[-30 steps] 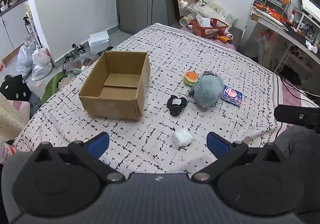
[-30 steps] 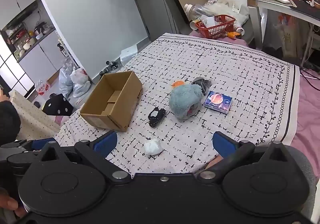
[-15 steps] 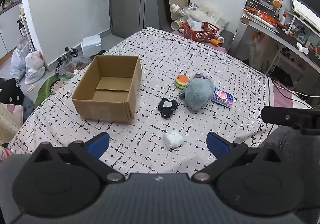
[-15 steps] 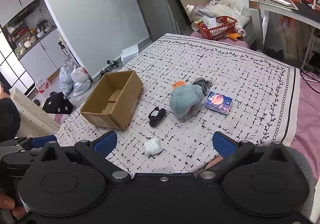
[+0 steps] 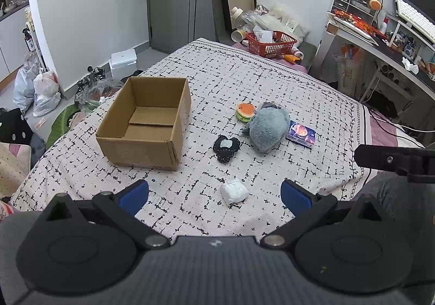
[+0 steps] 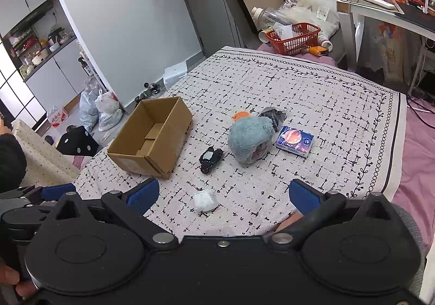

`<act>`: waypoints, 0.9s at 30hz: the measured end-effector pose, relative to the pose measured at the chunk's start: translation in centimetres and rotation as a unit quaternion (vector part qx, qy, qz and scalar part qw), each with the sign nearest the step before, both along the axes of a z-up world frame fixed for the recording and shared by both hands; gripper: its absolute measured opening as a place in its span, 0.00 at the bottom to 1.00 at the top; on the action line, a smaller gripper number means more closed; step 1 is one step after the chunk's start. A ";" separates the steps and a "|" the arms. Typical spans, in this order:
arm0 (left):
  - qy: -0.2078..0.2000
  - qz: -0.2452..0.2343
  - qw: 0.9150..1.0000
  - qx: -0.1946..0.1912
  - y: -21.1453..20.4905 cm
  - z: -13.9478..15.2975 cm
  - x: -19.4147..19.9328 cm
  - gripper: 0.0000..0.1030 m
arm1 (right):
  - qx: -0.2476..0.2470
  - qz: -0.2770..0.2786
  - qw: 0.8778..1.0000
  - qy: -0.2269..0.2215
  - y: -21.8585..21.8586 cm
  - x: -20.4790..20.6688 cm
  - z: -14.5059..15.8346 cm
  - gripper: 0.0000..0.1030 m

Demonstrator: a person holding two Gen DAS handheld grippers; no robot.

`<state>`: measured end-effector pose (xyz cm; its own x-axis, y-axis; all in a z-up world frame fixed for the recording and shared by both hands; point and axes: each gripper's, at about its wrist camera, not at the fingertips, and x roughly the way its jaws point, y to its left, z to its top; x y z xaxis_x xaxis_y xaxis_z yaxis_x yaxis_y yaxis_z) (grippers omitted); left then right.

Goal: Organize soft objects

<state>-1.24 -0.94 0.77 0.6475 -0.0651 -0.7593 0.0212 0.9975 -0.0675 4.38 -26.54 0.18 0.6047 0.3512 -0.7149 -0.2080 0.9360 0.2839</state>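
Both claws, left gripper (image 5: 214, 195) & right gripper (image 6: 224, 195), wide open, empty; white soft wad (image 5: 234, 192) just ahead betw. tips; cardboard box (image 5: 146, 123) ahead-left.

Black frames; blue fingers (image 5: 133, 195); silver screws

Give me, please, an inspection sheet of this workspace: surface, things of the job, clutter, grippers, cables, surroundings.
Surface: bed cover, white with black dashes, flat.
Job's things: open cardboard box, nothing seen inside; white soft bundle nearest the grippers; black plush; grey-blue plush; burger toy beside it.
Clutter: small printed box right of the grey-blue plush; dark crumpled item behind it.
Grippers: left gripper open, holding nothing; right gripper open, holding nothing.
Cables: cables by the bed's right edge, off the cover.
Surroundings: red basket at the far end, desk to the right, plastic bags on the floor.
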 end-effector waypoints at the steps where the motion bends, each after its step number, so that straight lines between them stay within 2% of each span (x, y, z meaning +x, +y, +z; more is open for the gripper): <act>1: -0.001 -0.001 1.000 0.000 -0.1 0.0 0.0 1.00 | 0.000 -0.001 1.000 0.000 0.0 0.0 0.0 1.00; 27: -0.014 -0.011 1.000 -0.010 -0.6 0.2 -0.1 0.99 | -0.016 -0.007 1.000 -0.006 -0.4 0.2 0.1 1.00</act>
<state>-1.35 -1.58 0.95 0.6670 -0.0942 -0.7391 0.0448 0.9953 -0.0864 4.59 -26.95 0.31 0.6183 0.3203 -0.7177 -0.1992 0.9472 0.2512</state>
